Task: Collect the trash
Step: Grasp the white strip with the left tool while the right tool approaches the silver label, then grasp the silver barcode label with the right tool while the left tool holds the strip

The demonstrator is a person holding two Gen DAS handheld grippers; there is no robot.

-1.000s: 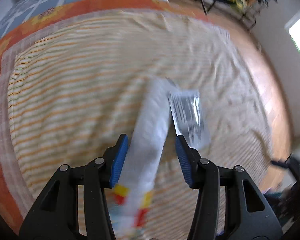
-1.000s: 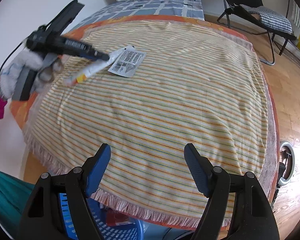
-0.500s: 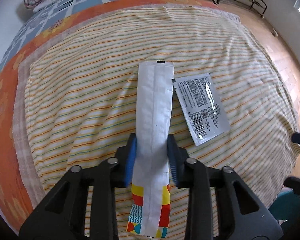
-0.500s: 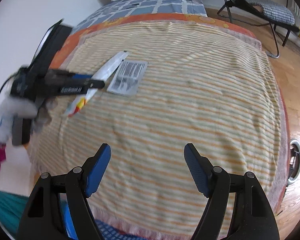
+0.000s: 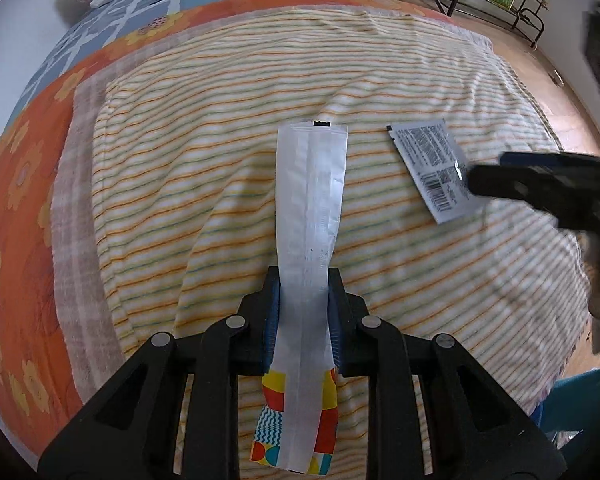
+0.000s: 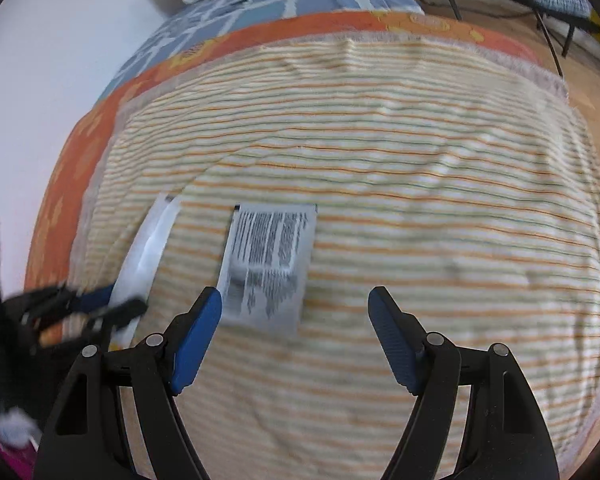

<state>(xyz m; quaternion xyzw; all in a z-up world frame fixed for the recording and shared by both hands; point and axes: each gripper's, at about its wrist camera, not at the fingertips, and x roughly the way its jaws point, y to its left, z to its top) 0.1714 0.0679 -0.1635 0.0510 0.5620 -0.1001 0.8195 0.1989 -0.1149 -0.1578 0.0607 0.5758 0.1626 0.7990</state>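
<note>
Striped blanket [image 5: 180, 184], left gripper [image 5: 302, 304] pinching long wrapper [image 5: 310, 216], sachet [image 6: 268, 264] loose nearby

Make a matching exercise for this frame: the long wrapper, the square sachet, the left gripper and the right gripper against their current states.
Things:
1. long wrapper
2. square sachet
3. left gripper
4. right gripper

States:
A. jaws wide apart, nothing pinched
B. lying flat on the striped blanket, free
C. jaws just closed in, pressing a thing
D. pinched partway along, patterned end nearest the camera

Pairs: 1-D, 2-B, 3-C, 4-A
</note>
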